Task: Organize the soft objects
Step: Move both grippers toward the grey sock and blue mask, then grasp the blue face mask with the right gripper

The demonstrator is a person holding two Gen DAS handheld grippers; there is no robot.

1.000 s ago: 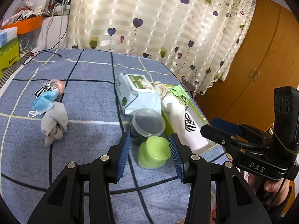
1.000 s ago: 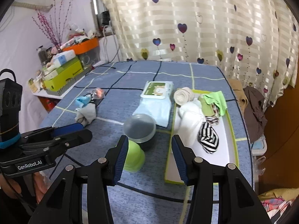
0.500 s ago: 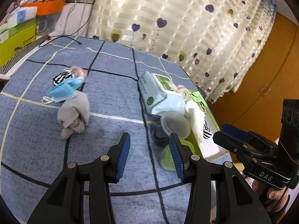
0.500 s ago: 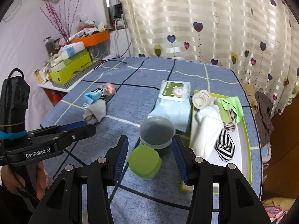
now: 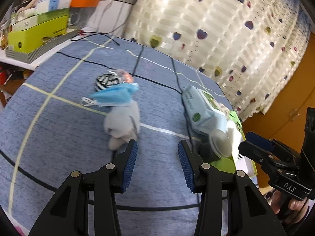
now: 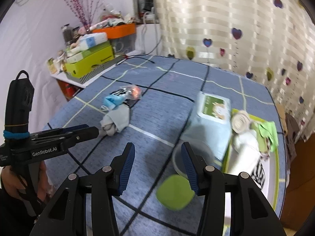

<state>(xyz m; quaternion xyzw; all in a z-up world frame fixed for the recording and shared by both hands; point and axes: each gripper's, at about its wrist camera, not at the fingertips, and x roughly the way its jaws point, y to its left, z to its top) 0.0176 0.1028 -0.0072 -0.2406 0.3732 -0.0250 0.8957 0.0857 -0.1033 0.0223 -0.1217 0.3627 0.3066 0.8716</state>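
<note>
A grey sock (image 5: 123,123) lies on the blue checked bedspread, with a blue face mask (image 5: 113,97) and a black-and-white striped sock (image 5: 107,81) just behind it. My left gripper (image 5: 157,149) is open and empty, its left fingertip just short of the grey sock. In the right wrist view the same grey sock (image 6: 116,121) and mask (image 6: 112,101) lie left of centre. My right gripper (image 6: 157,150) is open and empty over bare bedspread. The green-rimmed white tray (image 6: 275,169) at the right holds a white cloth (image 6: 244,151), a rolled beige sock (image 6: 240,123), a green cloth (image 6: 268,132) and a striped sock (image 6: 259,174).
A wet-wipes pack (image 6: 213,108) lies left of the tray, with a lidded grey tub (image 6: 178,158) and a green container (image 6: 175,193) in front of it. A small clear packet (image 6: 133,92) sits by the mask. Boxes and an orange bin (image 6: 116,30) crowd a shelf at far left.
Both grippers have swung left across the bed, away from the tub and green container, so the grey sock pile now sits near the left gripper's tips. Both stay open.
</note>
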